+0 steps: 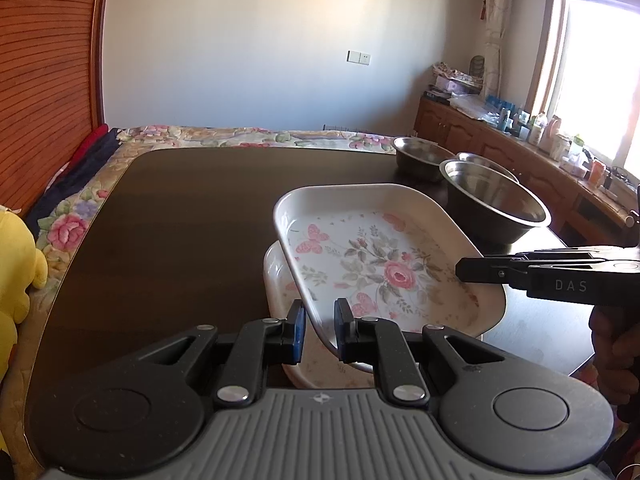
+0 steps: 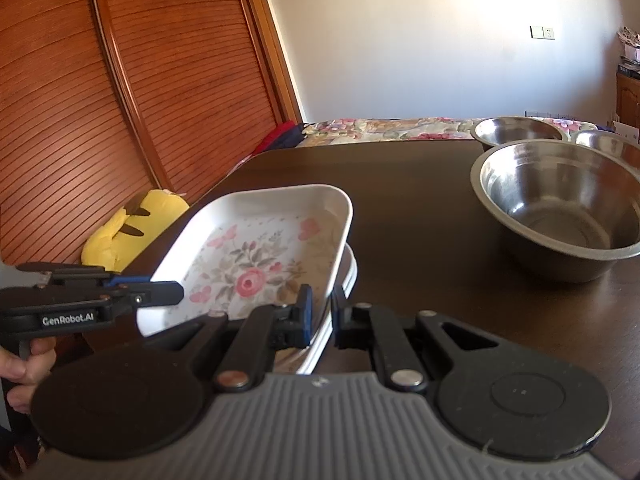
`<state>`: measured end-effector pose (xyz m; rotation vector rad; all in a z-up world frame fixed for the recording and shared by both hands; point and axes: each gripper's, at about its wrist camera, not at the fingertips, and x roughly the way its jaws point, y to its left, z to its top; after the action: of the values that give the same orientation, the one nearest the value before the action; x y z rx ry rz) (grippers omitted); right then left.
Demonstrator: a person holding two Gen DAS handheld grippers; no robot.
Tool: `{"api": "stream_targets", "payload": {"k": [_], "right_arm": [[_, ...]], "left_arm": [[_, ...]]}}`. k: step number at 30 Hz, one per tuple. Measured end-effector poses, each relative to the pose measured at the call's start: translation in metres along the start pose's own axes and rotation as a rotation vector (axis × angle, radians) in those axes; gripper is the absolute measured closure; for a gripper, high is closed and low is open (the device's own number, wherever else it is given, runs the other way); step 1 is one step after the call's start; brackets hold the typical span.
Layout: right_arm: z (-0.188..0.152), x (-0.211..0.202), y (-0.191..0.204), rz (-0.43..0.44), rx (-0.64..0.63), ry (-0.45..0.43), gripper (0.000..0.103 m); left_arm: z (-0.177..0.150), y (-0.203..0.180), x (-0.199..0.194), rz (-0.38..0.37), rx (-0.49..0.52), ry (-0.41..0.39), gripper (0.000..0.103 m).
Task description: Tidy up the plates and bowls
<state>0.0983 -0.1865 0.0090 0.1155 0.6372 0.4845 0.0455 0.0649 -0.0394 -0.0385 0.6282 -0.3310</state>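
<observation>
A white plate with a pink rose print (image 1: pixel 380 256) (image 2: pixel 256 264) hangs tilted just above a second white plate (image 1: pixel 276 276) (image 2: pixel 351 268) on the dark table (image 1: pixel 180 220). My left gripper (image 1: pixel 320 332) is shut on the floral plate's near left rim and shows from the side in the right wrist view (image 2: pixel 178 292). My right gripper (image 2: pixel 322 316) is shut on the opposite rim and reaches in from the right in the left wrist view (image 1: pixel 460 270). A large steel bowl (image 1: pixel 496 200) (image 2: pixel 560 208) stands beyond, with two smaller steel bowls (image 1: pixel 420 156) (image 2: pixel 516 130) behind it.
A yellow plush toy (image 1: pixel 12 264) (image 2: pixel 132 224) sits off the table's left edge on floral bedding (image 1: pixel 240 136). A slatted wooden door (image 2: pixel 120 100) is behind it. A wooden cabinet with bottles (image 1: pixel 540 148) runs under the window at the right.
</observation>
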Motion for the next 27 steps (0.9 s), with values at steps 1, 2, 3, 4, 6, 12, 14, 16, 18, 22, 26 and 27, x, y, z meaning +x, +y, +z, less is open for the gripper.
{"api": "stream_targets", "payload": {"k": [1, 2, 3, 4, 6, 12, 14, 16, 18, 22, 26, 27], "right_arm": [[-0.001, 0.001, 0.000, 0.001, -0.001, 0.001, 0.092], [-0.002, 0.001, 0.001, 0.001, -0.001, 0.002, 0.092], [-0.003, 0.001, 0.001, 0.001, -0.003, 0.003, 0.092], [-0.004, 0.002, 0.001, -0.001, -0.005, 0.004, 0.092], [-0.006, 0.004, 0.002, -0.005, -0.011, 0.006, 0.092], [-0.008, 0.002, 0.005, -0.006, -0.017, -0.001, 0.091], [-0.008, 0.001, 0.005, -0.006, -0.014, -0.006, 0.091], [-0.010, 0.000, 0.006, -0.008, -0.016, -0.011, 0.090], [-0.012, -0.001, 0.007, -0.009, -0.016, -0.015, 0.089], [-0.015, -0.001, 0.009, -0.007, -0.020, -0.019, 0.088], [-0.016, -0.002, 0.010, -0.005, -0.018, -0.018, 0.088], [-0.017, -0.003, 0.009, -0.003, -0.016, -0.019, 0.088]], "left_arm": [[-0.001, 0.001, 0.000, 0.000, -0.002, 0.001, 0.086], [-0.002, 0.001, 0.001, 0.001, -0.004, 0.002, 0.086], [-0.003, 0.001, 0.000, 0.002, -0.004, 0.003, 0.086], [-0.003, 0.002, 0.001, 0.003, -0.005, 0.004, 0.086], [-0.003, 0.001, 0.001, 0.007, -0.005, 0.005, 0.086], [-0.006, 0.000, 0.003, 0.014, -0.002, 0.010, 0.086], [-0.007, 0.000, 0.003, 0.012, -0.004, 0.008, 0.086], [-0.007, 0.001, 0.004, 0.011, -0.008, 0.006, 0.086], [-0.006, 0.001, 0.004, 0.017, -0.005, 0.002, 0.086], [-0.006, 0.003, 0.004, 0.027, 0.000, -0.005, 0.086], [-0.007, 0.003, 0.003, 0.032, 0.007, -0.008, 0.086], [-0.007, 0.003, 0.002, 0.032, 0.007, -0.009, 0.086]]}}
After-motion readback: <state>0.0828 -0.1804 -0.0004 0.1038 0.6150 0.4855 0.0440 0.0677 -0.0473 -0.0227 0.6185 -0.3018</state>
